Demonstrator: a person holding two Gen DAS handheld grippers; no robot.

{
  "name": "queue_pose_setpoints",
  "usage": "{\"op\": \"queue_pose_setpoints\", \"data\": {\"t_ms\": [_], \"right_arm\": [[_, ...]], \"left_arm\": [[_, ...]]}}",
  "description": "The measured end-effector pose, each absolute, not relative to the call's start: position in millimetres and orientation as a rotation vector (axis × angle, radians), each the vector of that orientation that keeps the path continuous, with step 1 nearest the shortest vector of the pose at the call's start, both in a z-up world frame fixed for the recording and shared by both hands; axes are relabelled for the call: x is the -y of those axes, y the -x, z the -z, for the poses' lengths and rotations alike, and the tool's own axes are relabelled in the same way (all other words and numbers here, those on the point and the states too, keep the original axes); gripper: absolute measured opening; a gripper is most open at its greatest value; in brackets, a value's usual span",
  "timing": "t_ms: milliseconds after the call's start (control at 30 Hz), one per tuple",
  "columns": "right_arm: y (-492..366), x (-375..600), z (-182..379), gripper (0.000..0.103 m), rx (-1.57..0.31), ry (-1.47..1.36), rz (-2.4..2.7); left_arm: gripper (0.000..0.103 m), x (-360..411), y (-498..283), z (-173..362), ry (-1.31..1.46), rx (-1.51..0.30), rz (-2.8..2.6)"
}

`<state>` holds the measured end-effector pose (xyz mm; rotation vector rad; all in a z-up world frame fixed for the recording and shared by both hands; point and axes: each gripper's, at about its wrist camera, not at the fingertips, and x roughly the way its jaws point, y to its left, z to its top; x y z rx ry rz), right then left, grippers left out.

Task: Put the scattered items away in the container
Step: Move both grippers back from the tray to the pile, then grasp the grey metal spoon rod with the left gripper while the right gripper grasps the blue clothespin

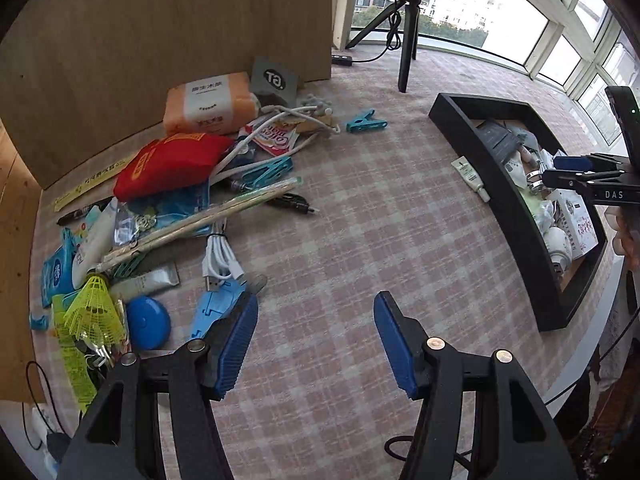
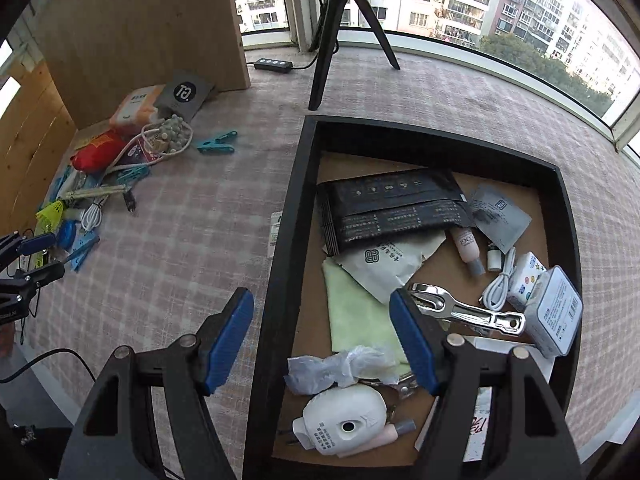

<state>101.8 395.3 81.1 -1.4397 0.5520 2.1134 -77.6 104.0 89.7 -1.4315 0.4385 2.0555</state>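
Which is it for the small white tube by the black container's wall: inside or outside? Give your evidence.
Outside. The small white tube lies on the checked cloth against the outer wall of the black container; the items already tidied lie within its rim.

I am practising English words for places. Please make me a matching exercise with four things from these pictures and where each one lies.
Things:
1. metal bottle opener
2. red pouch
3. teal clothes peg
4. white tube

Places:
A. on the cloth, alone, beside the pile
B. inside the black tray
C. on the cloth, just outside the tray's wall
D. in the pile, below the orange tissue pack

Pairs: 1-B, 2-D, 3-A, 4-C
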Motion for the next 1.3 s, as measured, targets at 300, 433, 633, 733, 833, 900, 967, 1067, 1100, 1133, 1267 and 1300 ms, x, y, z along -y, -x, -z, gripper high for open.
{"op": "queue_pose_setpoints", "data": {"t_ms": [300, 433, 633, 733, 833, 900, 967, 1067, 1100, 1133, 1267, 1300], "right_arm": [[-50.3, -361.2, -61.2, 0.069, -0.449, 1.593, -2.189], [-34.5, -352.4, -61.7, 0.068, -0.413, 1.619, -2.212], [-16.6, -346.5, -66.4, 0.068, -0.376, 1.629, -2.224], [-9.8, -346.5, -68.9, 0.066, -0.368, 1.630, -2.232], [-2.1, -349.3, -70.3, 0.063, -0.371, 1.632, -2.238], [4.0, -352.5, -70.5, 0.059, -0.373, 1.634, -2.236], [10.6, -356.6, -69.8, 0.058, -0.376, 1.635, -2.235], [20.9, -364.6, -69.9, 0.058, -0.373, 1.634, -2.250], [25.3, -367.5, -70.1, 0.058, -0.355, 1.634, -2.254], [30.6, -371.2, -69.7, 0.058, -0.332, 1.636, -2.255], [53.7, -388.0, -64.6, 0.058, -0.256, 1.650, -2.259], [60.3, -391.1, -62.6, 0.058, -0.228, 1.654, -2.260]], "left_arm": [[0.050, -23.0, 87.8, -56.4, 1.517, -0.581, -2.062], [0.046, -27.3, 87.0, -47.3, 1.488, -0.688, -2.010], [0.035, -36.5, 101.7, -30.7, 1.521, -0.741, -1.935], [0.034, -38.2, 105.0, -24.4, 1.535, -0.757, -1.901], [0.031, -39.5, 107.3, -18.8, 1.544, -0.772, -1.875], [0.027, -40.2, 109.5, -15.6, 1.555, -0.764, -1.862], [0.026, -41.6, 109.5, -13.9, 1.554, -0.759, -1.850], [0.021, -44.6, 107.1, -14.0, 1.542, -0.761, -1.834], [0.019, -45.4, 107.0, -13.8, 1.543, -0.760, -1.829], [0.018, -46.3, 107.0, -13.9, 1.542, -0.756, -1.825], [0.011, -48.8, 107.3, -13.6, 1.550, -0.743, -1.808], [0.010, -49.1, 107.2, -13.5, 1.550, -0.740, -1.804]]}}
